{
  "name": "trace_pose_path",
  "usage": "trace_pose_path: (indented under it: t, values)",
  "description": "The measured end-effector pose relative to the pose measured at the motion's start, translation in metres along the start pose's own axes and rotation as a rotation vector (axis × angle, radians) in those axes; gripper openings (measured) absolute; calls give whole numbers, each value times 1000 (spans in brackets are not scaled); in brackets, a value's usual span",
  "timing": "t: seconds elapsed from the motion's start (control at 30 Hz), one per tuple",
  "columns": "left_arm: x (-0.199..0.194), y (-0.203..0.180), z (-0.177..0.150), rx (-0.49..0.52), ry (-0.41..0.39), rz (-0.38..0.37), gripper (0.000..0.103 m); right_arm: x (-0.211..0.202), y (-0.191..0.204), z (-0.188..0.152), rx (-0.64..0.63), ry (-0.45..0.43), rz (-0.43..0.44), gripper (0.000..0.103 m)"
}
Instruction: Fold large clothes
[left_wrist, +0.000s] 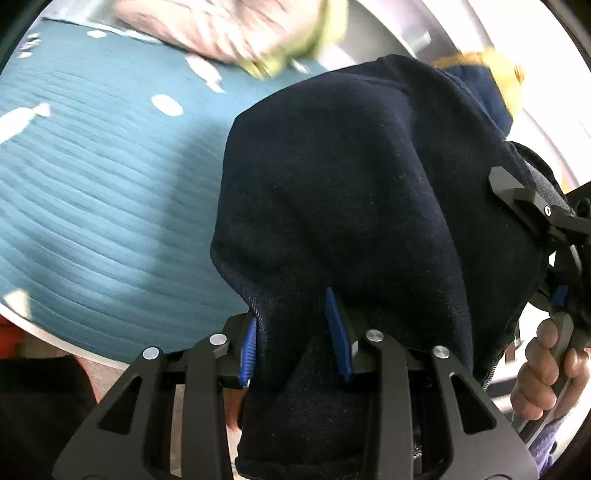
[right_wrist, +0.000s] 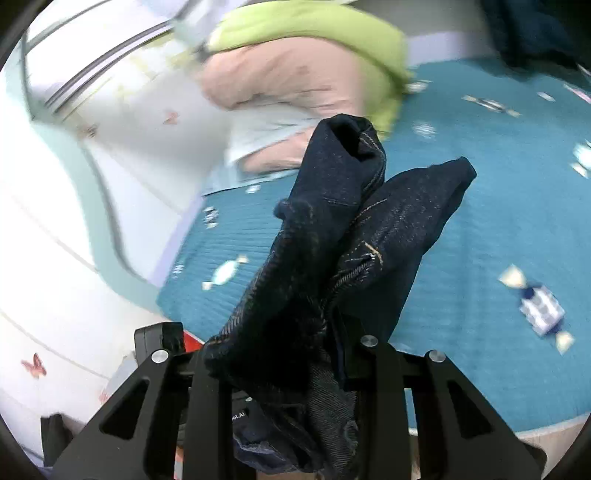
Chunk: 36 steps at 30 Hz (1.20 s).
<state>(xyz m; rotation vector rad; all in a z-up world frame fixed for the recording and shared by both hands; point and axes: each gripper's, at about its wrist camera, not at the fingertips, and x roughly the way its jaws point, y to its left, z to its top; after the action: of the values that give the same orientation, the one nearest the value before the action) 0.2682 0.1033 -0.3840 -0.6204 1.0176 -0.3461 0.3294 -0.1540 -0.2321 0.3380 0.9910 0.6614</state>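
My left gripper (left_wrist: 295, 332) was clenched on a fold of the dark denim jeans (left_wrist: 369, 192); the two blue pads (left_wrist: 338, 332) pressed the cloth from either side, and the rest of the garment rose in a bunched hump right before the left wrist camera, lifted clear of the teal bedspread (left_wrist: 92, 206). At the right edge of that view my right hand (left_wrist: 546, 373) gripped the handle of the other tool, whose black finger lay against the same denim.

My right gripper (right_wrist: 295, 354) was also shut on the jeans (right_wrist: 332, 236). Its pads were buried under the cloth, so I could not see them, but a thick wad of denim with tan stitching sat between the fingers and stuck up and forward in two lobes. Below it lay the teal bedspread (right_wrist: 480, 240) with its white candy print. Further back, blurred, a heap of pink and lime-green bedding (right_wrist: 295, 70) sat near the top of the bed, beside a pale wall (right_wrist: 55, 240) with small butterfly marks
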Motion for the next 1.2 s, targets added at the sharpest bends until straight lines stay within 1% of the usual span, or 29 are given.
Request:
trace_pose_path:
  t: [0.1,0.13,0.2,0.23,0.27,0.33,0.37,0.4,0.43,0.47,0.5,0.53,0.57,0.6,0.63,0.67,0.7,0.73,0.77,0.8,0.87,0.9,0.97,1.0,1.03,1.07,1.13,1.17,1.2]
  values:
    - [-36,37,29,-36,-78,55,33,40,39,17,-60,17,81,26]
    - [-49,54,42,-43,-106,89,33,65,56,27,-77,23,125,26]
    - [-71,83,67,-52,-150,153,33,106,73,42,-59,28,206,26]
    - [-84,99,82,-50,-181,200,33,132,85,52,-43,22,250,26]
    - [-95,116,98,-44,-202,250,32,149,91,58,-34,18,275,26]
    - [-109,144,128,-38,-235,341,32,202,109,73,6,1,344,26]
    - [-115,158,146,-22,-254,400,32,224,114,78,22,-11,367,26]
    - [-124,170,151,-12,-268,438,32,242,114,79,38,-22,374,26]
    - [-125,185,161,-2,-277,492,32,267,110,82,65,-17,370,26]
    - [-122,203,167,-7,-267,546,32,285,103,82,77,-8,340,26]
    - [-116,217,168,-34,-246,583,32,307,95,81,76,8,272,27]
    - [-106,239,167,-87,-208,615,36,334,82,77,69,63,174,31]
    - [-93,255,170,-124,-174,622,39,352,66,70,100,122,98,31]
    - [-82,271,162,-166,-128,635,42,371,45,60,144,192,20,31]
    - [-74,279,153,-182,-104,638,48,385,24,47,187,272,-67,36]
    - [-70,283,145,-184,-109,627,53,387,12,39,212,293,-84,46]
    - [-72,282,138,-185,-136,630,65,380,1,32,226,262,-59,47]
    - [-76,280,129,-194,-172,636,79,372,-3,28,211,245,-62,49]
    - [-82,278,123,-205,-198,628,83,368,-4,27,196,247,-61,50]
    - [-87,274,118,-216,-217,620,83,362,-2,27,175,256,-53,50]
    - [-97,263,117,-219,-250,640,84,344,5,29,139,247,-64,50]
    - [-109,250,112,-202,-271,661,84,331,10,30,118,238,-57,50]
    - [-127,214,103,-154,-306,677,89,304,23,30,59,221,-48,50]
    - [-134,198,103,-128,-316,690,92,289,32,30,21,208,-57,50]
    - [-143,180,98,-90,-330,697,92,274,41,31,-16,197,-62,52]
    - [-146,172,97,-63,-340,701,92,263,45,32,-44,185,-64,54]
    - [-162,134,86,-12,-368,719,92,220,67,26,-128,145,-91,57]
    - [-172,110,77,6,-391,722,92,204,73,21,-160,127,-99,62]
    - [-179,95,73,13,-406,724,94,183,84,18,-201,106,-108,66]
